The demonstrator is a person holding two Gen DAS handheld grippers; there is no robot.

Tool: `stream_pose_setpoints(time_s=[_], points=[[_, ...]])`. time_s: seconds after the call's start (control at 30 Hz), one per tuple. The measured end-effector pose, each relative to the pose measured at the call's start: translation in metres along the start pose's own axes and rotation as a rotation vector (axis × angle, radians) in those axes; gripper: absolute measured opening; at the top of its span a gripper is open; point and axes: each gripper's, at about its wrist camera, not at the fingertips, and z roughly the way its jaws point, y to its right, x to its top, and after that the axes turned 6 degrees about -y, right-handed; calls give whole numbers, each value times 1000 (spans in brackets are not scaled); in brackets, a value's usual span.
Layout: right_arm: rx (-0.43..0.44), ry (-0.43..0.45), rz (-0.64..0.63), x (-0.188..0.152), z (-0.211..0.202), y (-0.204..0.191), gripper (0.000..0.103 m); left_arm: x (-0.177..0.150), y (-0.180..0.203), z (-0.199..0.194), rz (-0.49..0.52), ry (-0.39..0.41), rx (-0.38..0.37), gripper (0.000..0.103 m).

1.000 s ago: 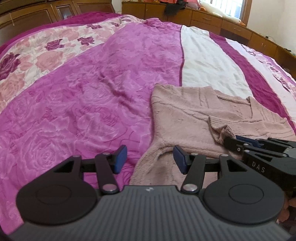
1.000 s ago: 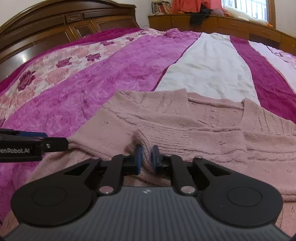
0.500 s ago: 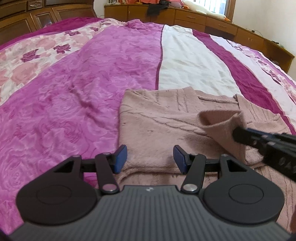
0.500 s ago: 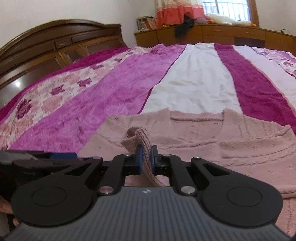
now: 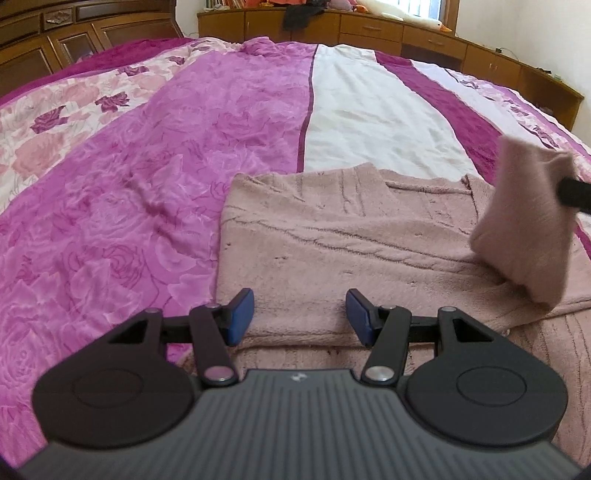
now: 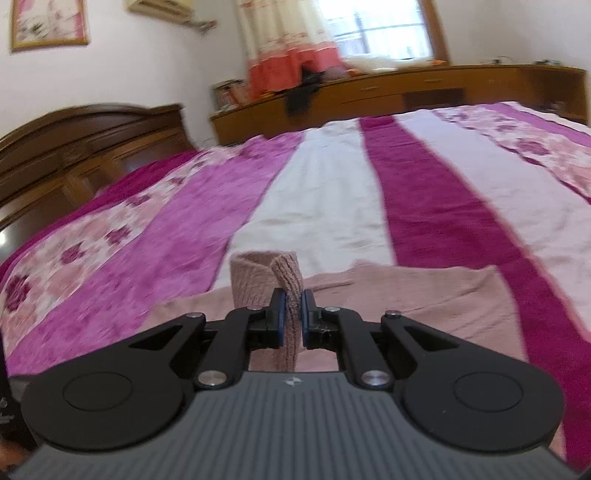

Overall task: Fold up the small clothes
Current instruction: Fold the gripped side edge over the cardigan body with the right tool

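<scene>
A wide bed [image 5: 155, 192] carries everything, covered by a bedspread [image 6: 325, 192] in lengthwise stripes: rose-patterned pink, bright magenta, plain white and dark magenta. A dusty-pink knitted sweater [image 5: 332, 236] lies flat on it, straight ahead of the left gripper [image 5: 300, 314] and reaching under its fingers, across the magenta and white stripes. Ahead of the right gripper [image 6: 291, 319] the spread runs bare to the far edge.

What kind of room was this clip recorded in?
A home bedroom, most likely: a large bed under a pink and magenta bedspread, a carved wooden headboard, and low wooden drawers along the window wall.
</scene>
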Motion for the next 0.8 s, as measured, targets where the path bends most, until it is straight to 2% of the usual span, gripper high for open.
stream_pose_setpoints(time_s=[0.23, 0.47, 0.6, 0.7, 0.8], points=[[-103, 36, 120, -4, -13, 58, 9, -2, 5, 3, 20, -5, 26, 57], [-205, -6, 249, -30, -11, 116, 9, -3, 8, 4, 30, -6, 39, 57], [-215, -62, 328, -49, -7, 139, 11, -3, 9, 4, 34, -5, 42, 57], [-197, -72, 343, -55, -8, 142, 12, -4, 9, 4, 46, -3, 47, 57], [-209, -66, 331, -52, -12, 138, 20, -5, 10, 4, 54, -2, 51, 57]])
